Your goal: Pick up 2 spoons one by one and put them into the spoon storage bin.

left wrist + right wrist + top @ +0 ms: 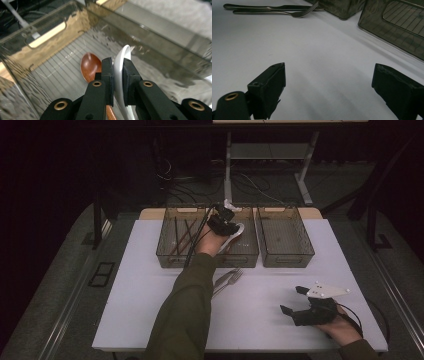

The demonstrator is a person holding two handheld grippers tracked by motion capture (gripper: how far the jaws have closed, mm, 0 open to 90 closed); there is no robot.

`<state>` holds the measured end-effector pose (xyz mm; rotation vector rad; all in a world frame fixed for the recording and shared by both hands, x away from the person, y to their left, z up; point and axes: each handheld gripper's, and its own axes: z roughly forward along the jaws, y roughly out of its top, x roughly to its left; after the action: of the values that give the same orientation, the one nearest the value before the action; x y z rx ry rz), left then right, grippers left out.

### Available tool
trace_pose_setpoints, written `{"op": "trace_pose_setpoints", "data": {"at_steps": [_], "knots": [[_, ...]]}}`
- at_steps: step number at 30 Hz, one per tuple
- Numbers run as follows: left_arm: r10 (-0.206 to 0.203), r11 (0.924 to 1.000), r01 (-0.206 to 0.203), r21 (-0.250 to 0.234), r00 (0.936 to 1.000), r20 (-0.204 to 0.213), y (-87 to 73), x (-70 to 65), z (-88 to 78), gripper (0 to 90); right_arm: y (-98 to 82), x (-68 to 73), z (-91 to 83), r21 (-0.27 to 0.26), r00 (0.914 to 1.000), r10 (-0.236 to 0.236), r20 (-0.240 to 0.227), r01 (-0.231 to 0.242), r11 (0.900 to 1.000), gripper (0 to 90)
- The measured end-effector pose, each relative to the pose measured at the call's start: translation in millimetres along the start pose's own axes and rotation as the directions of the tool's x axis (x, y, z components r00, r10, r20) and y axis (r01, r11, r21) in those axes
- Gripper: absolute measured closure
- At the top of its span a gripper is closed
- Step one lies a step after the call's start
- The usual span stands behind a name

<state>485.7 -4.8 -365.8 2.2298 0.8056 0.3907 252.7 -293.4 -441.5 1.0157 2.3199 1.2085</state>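
Left tongs (118,75) clamped on white spoon (123,58) over middle bin (248,251); long axis along the jaws, bowl end pointing away into bin, wooden spoon (90,66) just beside. Right tongs (329,92) spread wide, nothing between, over worktop (317,57).

White spoon (122,62): handle hidden behind the left gripper (118,82). Brown spoon (90,66): handle partly covered likewise. Fork (231,277) and knife handles pass under the sleeve.
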Motion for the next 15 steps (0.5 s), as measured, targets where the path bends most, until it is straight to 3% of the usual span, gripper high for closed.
{"op": "trace_pose_setpoints", "data": {"at_steps": [5, 7, 15], "knots": [[-0.004, 0.9997, 0.004, 0.026, 1.0, 0.008, -2.4, -5.3, 13.3, 80.1, 0.1, 0.0, -0.1, -0.005, 1.0, -0.003, -0.004, 0.003, 1.0, 12.0], [0.006, 0.9998, -0.005, 0.017, 0.9999, -0.012, -1.8, -7.7, 13.8, 63.7, 0.3, 0.2, -0.2, -0.005, 1.0, -0.004, -0.005, 0.003, 1.0, 11.9], [-0.007, 0.9991, 0.008, -0.042, 0.9998, 0.019, 2.9, -6.7, -1.7, 50.2, 0.4, 0.3, 0.4, -0.001, 1.0, -0.009, -0.001, 0.009, 1.0, 11.9]]}}
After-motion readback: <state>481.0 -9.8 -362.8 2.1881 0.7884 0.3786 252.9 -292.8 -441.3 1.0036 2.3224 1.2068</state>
